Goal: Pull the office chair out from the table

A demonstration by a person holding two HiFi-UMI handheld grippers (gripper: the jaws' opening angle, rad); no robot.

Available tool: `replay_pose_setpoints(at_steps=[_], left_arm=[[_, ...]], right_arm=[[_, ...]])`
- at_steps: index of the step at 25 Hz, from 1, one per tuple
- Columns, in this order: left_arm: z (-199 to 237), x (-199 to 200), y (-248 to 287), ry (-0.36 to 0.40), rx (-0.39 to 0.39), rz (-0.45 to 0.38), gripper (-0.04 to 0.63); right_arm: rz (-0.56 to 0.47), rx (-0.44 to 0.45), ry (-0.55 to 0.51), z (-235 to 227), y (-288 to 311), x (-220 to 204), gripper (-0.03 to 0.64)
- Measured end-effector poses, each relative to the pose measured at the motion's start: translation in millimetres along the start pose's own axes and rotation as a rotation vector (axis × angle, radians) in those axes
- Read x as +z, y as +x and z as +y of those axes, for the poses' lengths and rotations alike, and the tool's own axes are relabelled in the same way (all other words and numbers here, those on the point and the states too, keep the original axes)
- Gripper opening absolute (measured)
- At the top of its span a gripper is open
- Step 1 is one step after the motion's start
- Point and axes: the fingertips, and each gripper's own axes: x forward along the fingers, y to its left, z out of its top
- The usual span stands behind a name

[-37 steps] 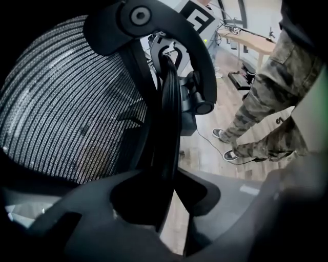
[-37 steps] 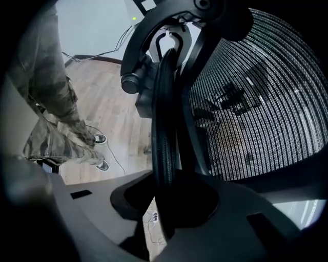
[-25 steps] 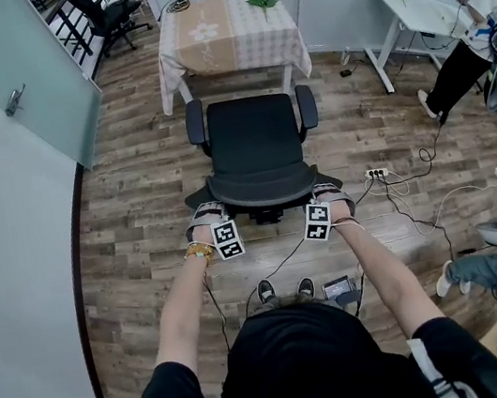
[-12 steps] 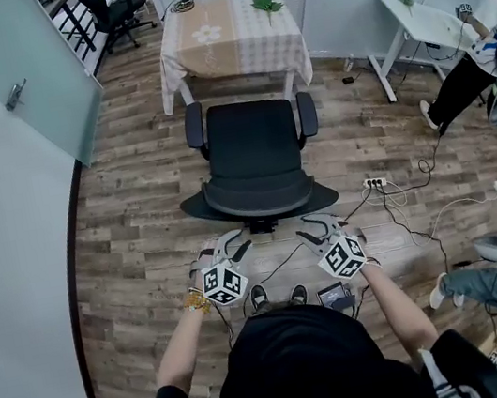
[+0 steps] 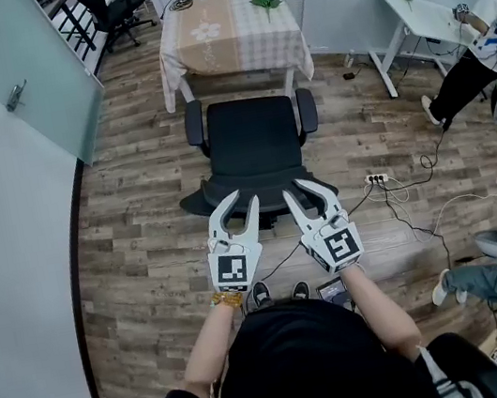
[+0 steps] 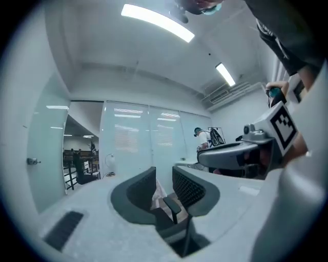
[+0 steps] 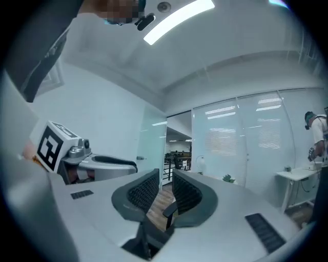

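The black office chair point(image 5: 252, 140) stands on the wood floor with its backrest toward me and its seat facing the cloth-covered table point(image 5: 229, 35). Both grippers hover above the backrest, clear of it and pointing level. My left gripper point(image 5: 239, 203) is closing, with nothing between its fingers. My right gripper point(image 5: 302, 188) is closing too and is just as empty. In the left gripper view the dark pads point(image 6: 139, 192) frame a chair armrest point(image 6: 171, 205) far ahead. The right gripper view shows its pads point(image 7: 187, 197) around the same kind of gap.
A glass door with a handle point(image 5: 16, 96) lines the left side. A white desk point(image 5: 416, 16) and a person point(image 5: 474, 44) are at the far right. A power strip with cables point(image 5: 377, 177) lies right of the chair. Another office chair point(image 5: 111, 13) stands at the back left.
Both grippers left the sides of the chair's backrest, pulled back toward me, then rose and rolled to point level. The chair has stayed where it was.
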Motion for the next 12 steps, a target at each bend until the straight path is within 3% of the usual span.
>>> replay_pose_setpoints(at_steps=[6, 12], left_arm=[[4.5, 20.5, 15.4, -0.044, 0.082, -0.055, 0.094], [5.6, 20.0, 17.8, -0.05, 0.115, -0.048, 0.058]], right_arm=[[-0.039, -0.102, 0.068, -8.0, 18.6, 13.5, 0.057], [-0.057, -0.166, 0.095, -16.7, 19.6, 13.4, 0.04]])
